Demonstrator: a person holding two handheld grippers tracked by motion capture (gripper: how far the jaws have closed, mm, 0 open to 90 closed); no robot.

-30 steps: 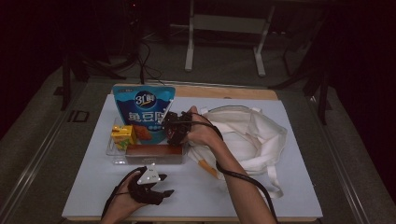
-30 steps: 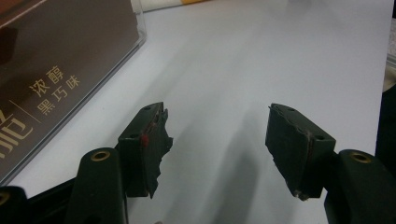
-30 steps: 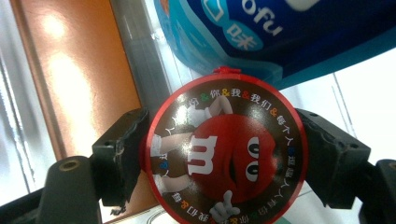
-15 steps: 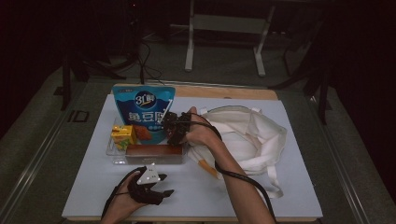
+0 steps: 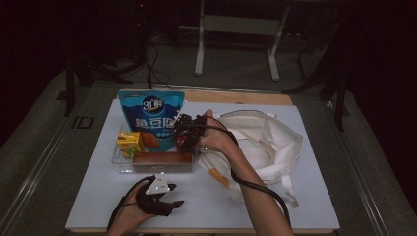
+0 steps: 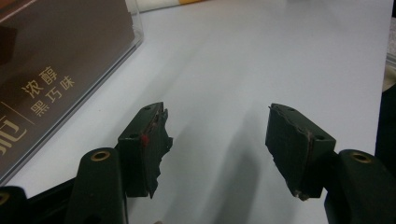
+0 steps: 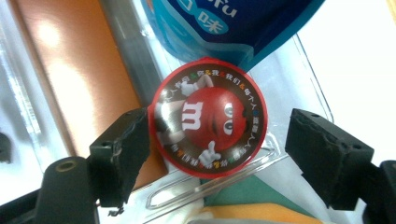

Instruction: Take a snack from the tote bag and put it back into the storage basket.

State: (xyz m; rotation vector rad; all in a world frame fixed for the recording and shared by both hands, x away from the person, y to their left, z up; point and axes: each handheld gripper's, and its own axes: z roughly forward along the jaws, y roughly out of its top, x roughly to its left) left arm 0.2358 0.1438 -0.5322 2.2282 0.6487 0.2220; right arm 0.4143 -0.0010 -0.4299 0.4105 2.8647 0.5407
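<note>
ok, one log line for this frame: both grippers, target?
left gripper open, idle on table | right gripper open astride M&M's tub in clear tray | tub not yet gripped

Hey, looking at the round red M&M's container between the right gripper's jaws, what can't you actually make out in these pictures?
- Round red M&M's container: its body is hidden under its own lid in the right gripper view; the hand and right gripper cover it in the high view.
- Grip: one jaw touches the lid's edge, the other stands apart.
- Clear plastic tray: cut off by the picture edges.
- Blue snack pouch: its print is cropped by the top edge.
</note>
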